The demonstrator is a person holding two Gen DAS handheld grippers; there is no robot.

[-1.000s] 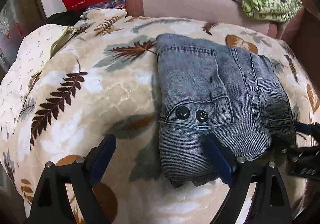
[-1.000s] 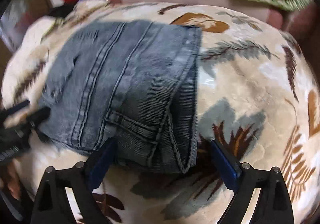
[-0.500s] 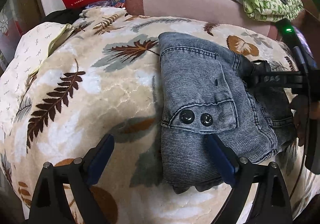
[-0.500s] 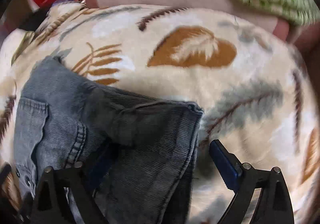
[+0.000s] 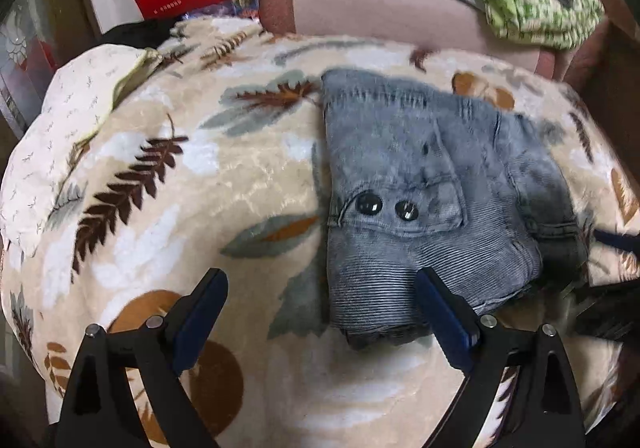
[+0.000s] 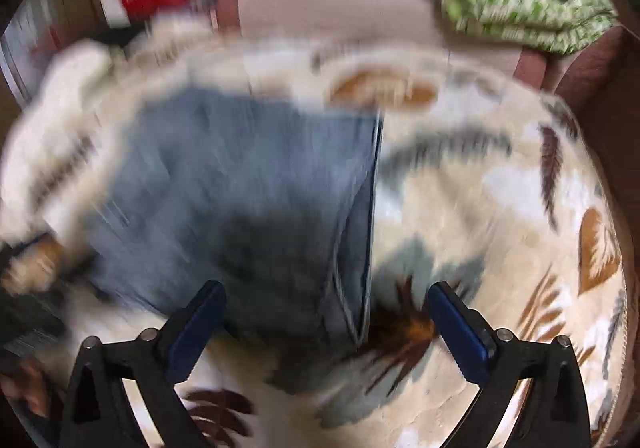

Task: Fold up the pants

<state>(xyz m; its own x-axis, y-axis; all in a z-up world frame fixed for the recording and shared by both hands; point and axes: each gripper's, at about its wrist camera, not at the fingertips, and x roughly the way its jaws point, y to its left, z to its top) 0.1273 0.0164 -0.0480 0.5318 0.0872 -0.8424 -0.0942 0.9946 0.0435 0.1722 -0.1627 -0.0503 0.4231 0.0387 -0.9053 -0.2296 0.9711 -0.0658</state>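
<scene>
Here the folded grey-blue pants lie on the leaf-patterned blanket, two dark buttons facing up (the right wrist view is badly blurred). The left gripper hovers at the bundle's near edge, jaws wide apart, gripping nothing. The right gripper is opening above the pants' near corner, its pads clear of the cloth.

Grey-blue corduroy-ribbed denim pants, folded into a compact, roughly rectangular stack lying flat on the leaf-print blanket, buttoned pocket flap with two dark buttons facing up, darker layer showing along the stack's right edge.
</scene>
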